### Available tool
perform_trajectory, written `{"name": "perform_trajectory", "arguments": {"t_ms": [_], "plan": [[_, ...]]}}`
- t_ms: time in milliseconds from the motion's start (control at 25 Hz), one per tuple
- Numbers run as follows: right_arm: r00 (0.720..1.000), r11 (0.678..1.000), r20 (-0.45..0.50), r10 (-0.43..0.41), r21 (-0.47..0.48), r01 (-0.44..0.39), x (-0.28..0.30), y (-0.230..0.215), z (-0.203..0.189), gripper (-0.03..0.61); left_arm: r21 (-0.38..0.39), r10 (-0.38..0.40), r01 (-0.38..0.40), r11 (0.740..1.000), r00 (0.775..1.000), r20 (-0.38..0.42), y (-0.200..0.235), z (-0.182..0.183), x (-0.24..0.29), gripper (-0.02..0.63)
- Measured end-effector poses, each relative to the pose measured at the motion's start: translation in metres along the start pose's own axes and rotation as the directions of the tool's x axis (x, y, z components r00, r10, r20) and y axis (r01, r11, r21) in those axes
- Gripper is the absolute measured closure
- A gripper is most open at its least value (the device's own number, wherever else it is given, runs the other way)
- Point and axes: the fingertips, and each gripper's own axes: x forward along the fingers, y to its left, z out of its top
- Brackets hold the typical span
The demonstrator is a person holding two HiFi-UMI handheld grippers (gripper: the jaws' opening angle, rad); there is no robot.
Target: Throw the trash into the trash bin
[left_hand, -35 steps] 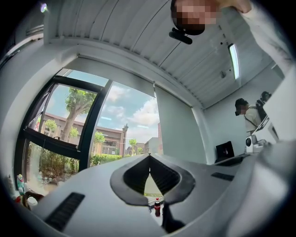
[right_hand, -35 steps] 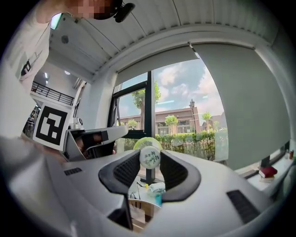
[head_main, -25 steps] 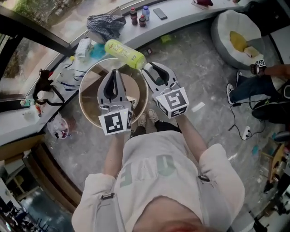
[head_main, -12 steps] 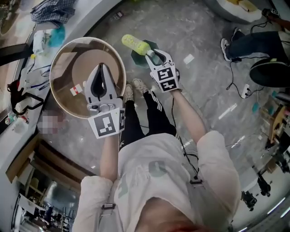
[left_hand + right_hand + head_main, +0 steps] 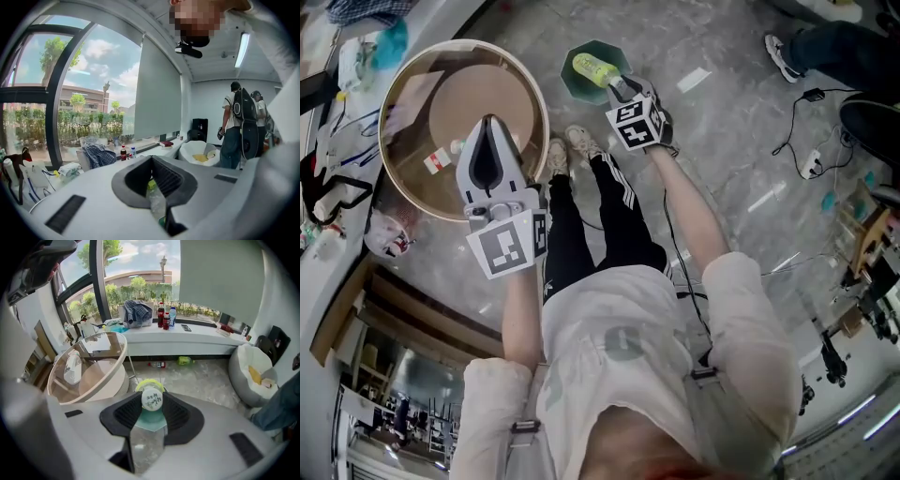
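Two fingers of the right gripper (image 5: 151, 405) pinch a yellow-green bottle (image 5: 152, 399) near one end. In the right gripper view the bottle's white round end faces the camera and hides most of its body. Below it, only a teal wedge of the bin (image 5: 151, 422) shows between the fingers. From the head view the bottle lies over the green eight-sided bin on the floor (image 5: 722, 112). Whether it hangs above the rim or dips inside cannot be told, and its near end is covered by the gripper.

The left gripper (image 5: 490, 122) has its fingers pressed together at the tips, with nothing held. In its own view a narrow slit behind the tips shows just a blurred sliver. It hangs over a round glass worktop (image 5: 540, 94), where a small white thing (image 5: 437, 162) lies, too small to name. The long white worktop (image 5: 187, 336) by the window is cut off at the head view's upper left.
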Motion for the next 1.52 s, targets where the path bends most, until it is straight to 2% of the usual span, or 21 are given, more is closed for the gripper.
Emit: {"name": "perform_trajectory", "arguments": {"t_ms": [200, 240, 280, 480, 680, 800, 880, 1000, 1080, 1160, 1240, 1320, 1440, 1520], "plan": [[1.000, 0.997, 0.030, -0.002, 0.073, 0.000, 0.004, 0.000, -0.002, 0.436, -0.031, -0.003, 0.004, 1.000, 1.000, 0.016, -0.001, 0.003, 0.002, 0.601], [0.999, 0.996, 0.034, -0.004, 0.087, 0.001, 0.005, 0.001, -0.001, 0.400, -0.032, 0.000, 0.001, 0.999, 1.000, 0.021, 0.001, 0.004, 0.001, 0.601], [0.999, 0.996, 0.040, -0.003, 0.094, -0.001, 0.006, 0.002, 0.000, 0.320, -0.030, 0.004, -0.003, 1.000, 1.000, 0.026, 0.003, 0.006, 0.000, 0.601], [0.996, 0.995, 0.091, 0.004, 0.103, -0.013, -0.009, 0.002, 0.025, 0.304, -0.024, 0.023, -0.022, 0.999, 0.998, 0.051, 0.009, 0.023, -0.011, 0.601], [0.978, 0.995, 0.211, -0.008, 0.101, -0.013, -0.046, 0.000, 0.085, 0.304, -0.027, 0.057, -0.055, 0.998, 0.993, 0.099, 0.021, 0.051, -0.030, 0.601], [0.941, 0.996, 0.338, 0.007, 0.084, -0.038, -0.082, 0.009, 0.152, 0.304, -0.033, 0.083, -0.079, 0.996, 0.986, 0.146, 0.034, 0.074, -0.044, 0.601], [0.899, 0.996, 0.437, 0.033, 0.065, -0.068, -0.109, 0.021, 0.203, 0.304, -0.037, 0.090, -0.085, 0.996, 0.980, 0.180, 0.047, 0.091, -0.050, 0.601], [0.821, 0.992, 0.565, 0.086, 0.030, -0.124, -0.155, 0.046, 0.277, 0.305, -0.040, 0.111, -0.104, 0.994, 0.965, 0.238, 0.072, 0.125, -0.059, 0.601], [0.755, 0.988, 0.642, 0.132, -0.022, -0.155, -0.192, 0.066, 0.328, 0.305, -0.037, 0.144, -0.139, 0.990, 0.945, 0.294, 0.091, 0.154, -0.065, 0.601], [0.703, 0.986, 0.694, 0.156, -0.064, -0.155, -0.226, 0.084, 0.375, 0.314, -0.040, 0.181, -0.178, 0.983, 0.916, 0.357, 0.107, 0.183, -0.072, 0.601], [0.658, 0.984, 0.732, 0.175, -0.101, -0.149, -0.257, 0.105, 0.414, 0.419, -0.039, 0.209, -0.212, 0.977, 0.890, 0.405, 0.117, 0.206, -0.081, 0.601], [0.577, 0.973, 0.784, 0.228, -0.162, -0.164, -0.294, 0.136, 0.445, 0.534, -0.034, 0.229, -0.238, 0.971, 0.871, 0.435, 0.125, 0.222, -0.093, 0.601], [0.431, 0.945, 0.842, 0.326, -0.274, -0.179, -0.353, 0.188, 0.472, 0.563, -0.039, 0.255, -0.270, 0.962, 0.842, 0.476, 0.136, 0.240, -0.115, 0.601], [0.350, 0.928, 0.859, 0.373, -0.338, -0.158, -0.385, 0.217, 0.480, 0.563, -0.034, 0.277, -0.301, 0.953, 0.819, 0.502, 0.143, 0.253, -0.131, 0.601]]}}
